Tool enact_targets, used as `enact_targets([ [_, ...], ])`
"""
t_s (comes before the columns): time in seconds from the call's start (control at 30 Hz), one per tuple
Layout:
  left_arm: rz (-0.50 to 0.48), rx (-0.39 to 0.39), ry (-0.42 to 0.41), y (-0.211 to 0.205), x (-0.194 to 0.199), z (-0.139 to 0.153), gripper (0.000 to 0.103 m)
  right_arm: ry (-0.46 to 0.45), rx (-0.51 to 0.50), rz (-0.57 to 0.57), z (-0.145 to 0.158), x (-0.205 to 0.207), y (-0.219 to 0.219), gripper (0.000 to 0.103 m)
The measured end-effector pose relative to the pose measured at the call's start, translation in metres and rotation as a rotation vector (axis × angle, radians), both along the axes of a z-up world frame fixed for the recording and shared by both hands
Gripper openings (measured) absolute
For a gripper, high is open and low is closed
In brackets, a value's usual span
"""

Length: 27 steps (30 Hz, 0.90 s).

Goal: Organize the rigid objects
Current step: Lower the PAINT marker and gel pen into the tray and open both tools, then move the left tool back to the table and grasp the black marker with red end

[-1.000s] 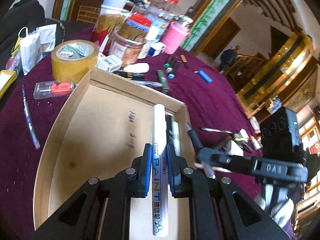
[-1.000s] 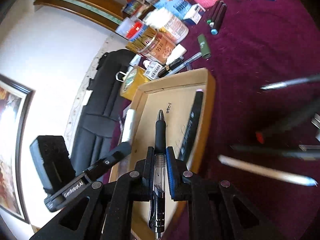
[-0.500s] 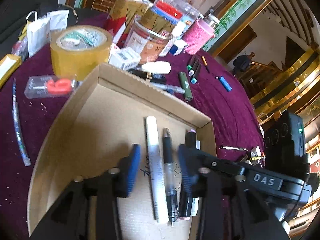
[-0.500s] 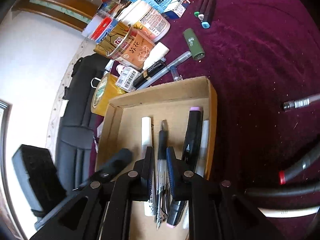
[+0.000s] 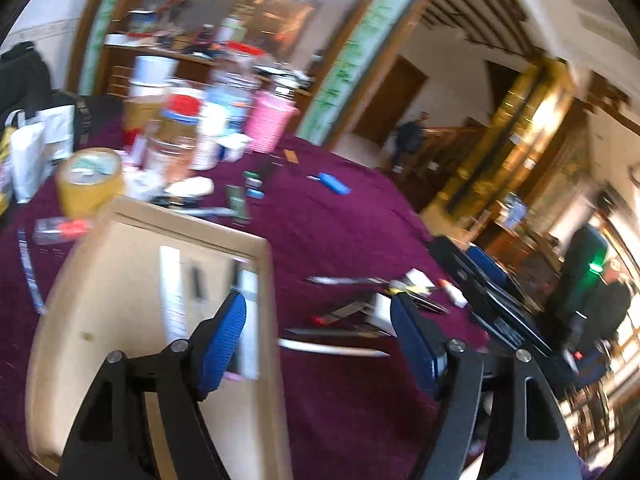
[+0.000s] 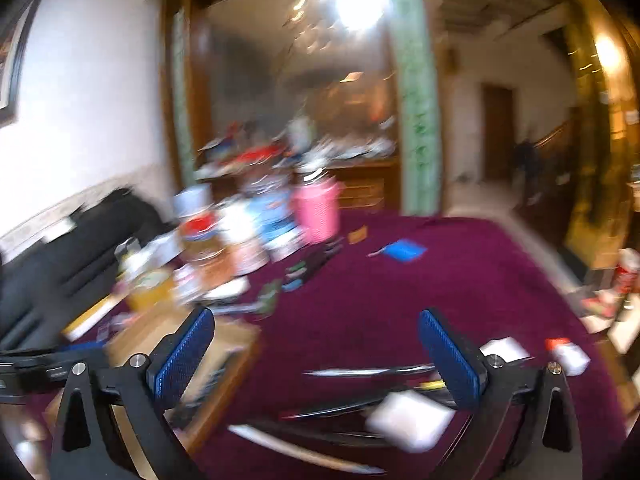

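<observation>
Both views pretty blurry – left hand-held gripper [image 5: 320, 344] and right hand-held gripper [image 6: 316, 354] both spread wide, holding nothing; cardboard tray [image 5: 120, 360] with pens [image 5: 172, 292] sits below the left one's left finger – loose pens [image 6: 360, 372] between the right one's fingers

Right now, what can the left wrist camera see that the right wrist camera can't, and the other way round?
Only the left wrist view looks down into the cardboard tray, where a white paint marker lies beside darker pens, and shows the roll of yellow tape clearly. Only the right wrist view takes in the white wall and the bright ceiling light. Both show the purple tablecloth, the pink cup, the blue lighter, loose pens, and an open, empty gripper: left gripper, right gripper.
</observation>
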<state>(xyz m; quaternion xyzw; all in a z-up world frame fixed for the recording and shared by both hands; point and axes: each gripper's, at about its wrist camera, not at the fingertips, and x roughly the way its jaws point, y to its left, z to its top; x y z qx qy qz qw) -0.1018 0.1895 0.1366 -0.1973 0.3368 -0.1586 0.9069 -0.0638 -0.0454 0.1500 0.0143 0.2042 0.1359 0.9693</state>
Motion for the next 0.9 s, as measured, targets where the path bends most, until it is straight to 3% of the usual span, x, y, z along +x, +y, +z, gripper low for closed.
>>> enact_targets([
  [0.2, -0.110, -0.001, 0.039, -0.053, -0.014, -0.013, 0.074, 0.220, 0.092, -0.210, -0.036, 0.028, -0.103, 0.102],
  [0.43, -0.078, 0.063, 0.083, -0.077, -0.016, -0.028, 0.074, 0.219, 0.072, -0.347, -0.062, 0.031, -0.180, 0.102],
  [0.67, -0.062, 0.188, 0.139, -0.100, -0.008, -0.048, 0.074, 0.283, 0.223, -0.335, -0.094, 0.032, -0.216, 0.099],
  [0.77, -0.067, 0.215, 0.177, -0.117, 0.007, -0.062, 0.074, 0.263, 0.234, -0.318, -0.091, 0.030, -0.216, 0.099],
  [0.9, -0.106, 0.242, 0.211, -0.146, 0.024, -0.077, 0.074, 0.323, 0.264, -0.281, -0.100, 0.036, -0.217, 0.099],
])
